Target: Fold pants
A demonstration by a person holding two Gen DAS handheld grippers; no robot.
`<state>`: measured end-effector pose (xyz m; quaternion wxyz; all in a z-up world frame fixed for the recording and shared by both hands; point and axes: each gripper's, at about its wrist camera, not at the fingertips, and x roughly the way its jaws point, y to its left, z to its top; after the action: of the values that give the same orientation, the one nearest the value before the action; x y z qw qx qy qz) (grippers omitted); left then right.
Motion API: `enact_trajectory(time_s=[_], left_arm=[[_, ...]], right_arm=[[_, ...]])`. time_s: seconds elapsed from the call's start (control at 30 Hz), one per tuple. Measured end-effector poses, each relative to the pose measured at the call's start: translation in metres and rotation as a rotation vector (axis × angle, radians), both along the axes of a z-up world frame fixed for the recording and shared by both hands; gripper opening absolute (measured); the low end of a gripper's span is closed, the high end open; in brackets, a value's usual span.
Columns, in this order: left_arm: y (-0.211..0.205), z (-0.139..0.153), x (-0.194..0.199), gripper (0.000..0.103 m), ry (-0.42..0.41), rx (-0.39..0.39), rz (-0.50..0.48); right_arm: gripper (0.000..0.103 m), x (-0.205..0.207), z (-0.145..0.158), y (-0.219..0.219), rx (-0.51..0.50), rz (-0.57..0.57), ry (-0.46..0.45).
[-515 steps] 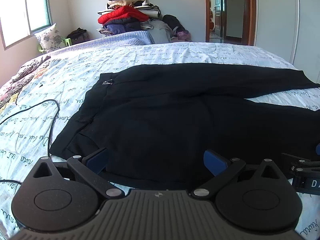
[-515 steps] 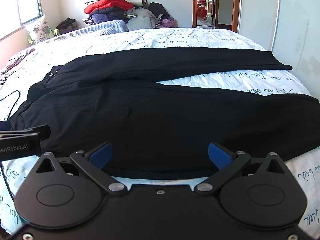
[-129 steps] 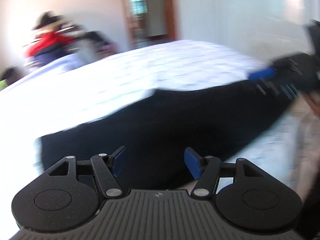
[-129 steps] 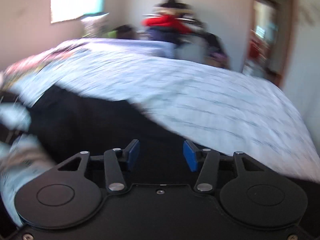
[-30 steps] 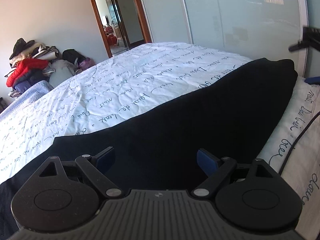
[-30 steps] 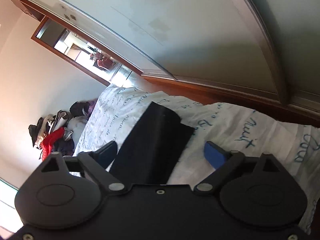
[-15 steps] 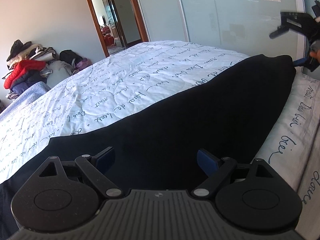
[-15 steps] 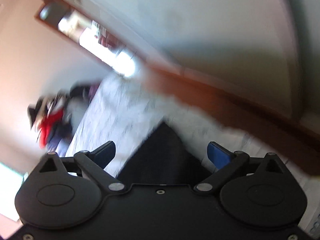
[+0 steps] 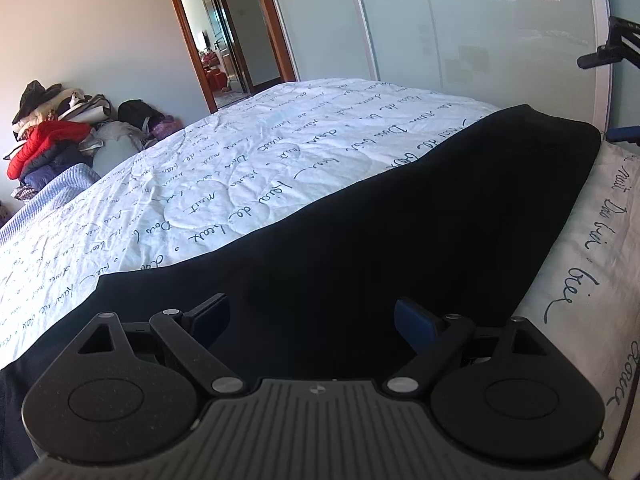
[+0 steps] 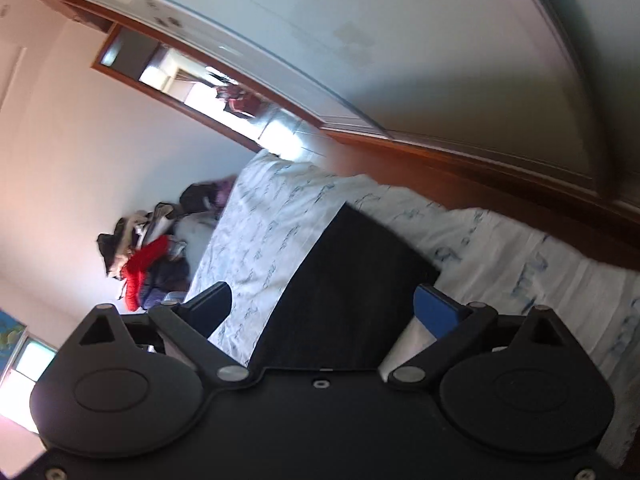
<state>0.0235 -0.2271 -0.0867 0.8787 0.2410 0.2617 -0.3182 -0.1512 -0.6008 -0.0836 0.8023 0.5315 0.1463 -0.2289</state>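
Note:
The black pants (image 9: 400, 232) lie flat along the bed, one leg on the other, their hem end far right near the bed's edge. My left gripper (image 9: 312, 316) is open and empty, low over the leg's middle. My right gripper (image 10: 320, 306) is open and empty above the hem end of the pants (image 10: 348, 280), tilted sideways. Part of the right gripper (image 9: 618, 50) shows at the far right of the left wrist view, off the bed's edge.
The bed (image 9: 248, 168) has a white sheet with script print. A pile of clothes (image 9: 48, 140) sits at its far end. An open doorway (image 9: 218, 64) and sliding wardrobe doors (image 9: 460, 32) stand beyond. A wooden floor strip (image 10: 500, 184) runs beside the bed.
My right gripper has swung and tilted near the hem end, its view blurred half a second ago. My left gripper has barely moved. The pants lie as before.

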Motion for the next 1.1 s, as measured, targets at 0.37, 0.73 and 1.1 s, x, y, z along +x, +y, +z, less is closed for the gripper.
enact_trajectory(time_s=[0.37, 0.73, 1.1], left_arm=[[0.01, 0.016, 0.0, 0.093, -0.019, -0.053, 0.025], [0.006, 0.024, 0.013, 0.093, 0.161, -0.147, 0.063], [-0.013, 0.027, 0.016, 0.093, 0.138, -0.099, 0.002]], right_arm=[[0.098, -0.006, -0.011, -0.005, 0.022, -0.068, 0.044], [0.098, 0.005, -0.028, -0.012, 0.001, -0.065, -0.011], [0.016, 0.008, -0.017, 0.001, -0.146, -0.004, 0.109]])
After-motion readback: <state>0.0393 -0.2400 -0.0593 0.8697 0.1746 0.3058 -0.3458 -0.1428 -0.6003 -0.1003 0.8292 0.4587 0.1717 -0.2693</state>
